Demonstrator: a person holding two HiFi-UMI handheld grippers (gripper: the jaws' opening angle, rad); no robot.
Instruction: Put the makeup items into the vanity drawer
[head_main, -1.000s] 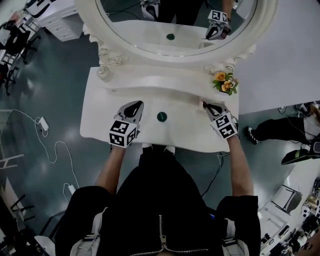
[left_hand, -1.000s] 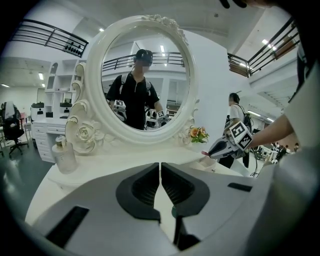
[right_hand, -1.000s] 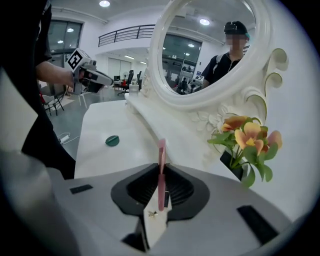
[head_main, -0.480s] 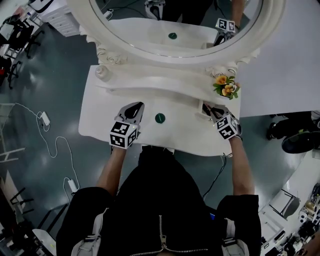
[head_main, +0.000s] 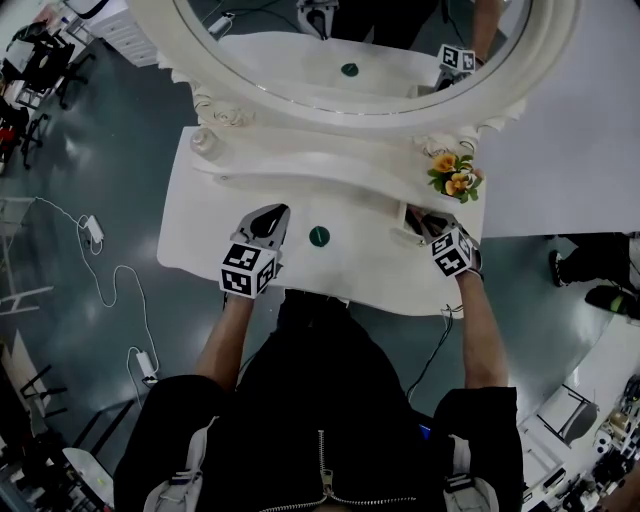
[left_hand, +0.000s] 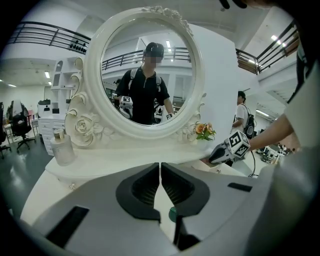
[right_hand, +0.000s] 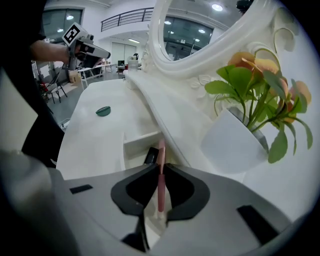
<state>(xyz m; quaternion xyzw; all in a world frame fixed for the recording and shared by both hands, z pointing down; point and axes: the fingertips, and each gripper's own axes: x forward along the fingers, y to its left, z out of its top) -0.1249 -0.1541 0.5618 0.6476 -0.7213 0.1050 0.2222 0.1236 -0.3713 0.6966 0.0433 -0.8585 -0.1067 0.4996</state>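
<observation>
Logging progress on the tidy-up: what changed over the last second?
Only a bystander's dark legs at the right drifted toward the frame edge. The right gripper, fingers shut on a thin pink makeup stick, stayed at the small open vanity drawer. The left gripper stayed shut above the white tabletop.

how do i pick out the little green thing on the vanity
Find the white vanity below the oval mirror. On its top, between left gripper and right gripper, lies a small round disc. It is the only dark green spot on the white top.
</observation>
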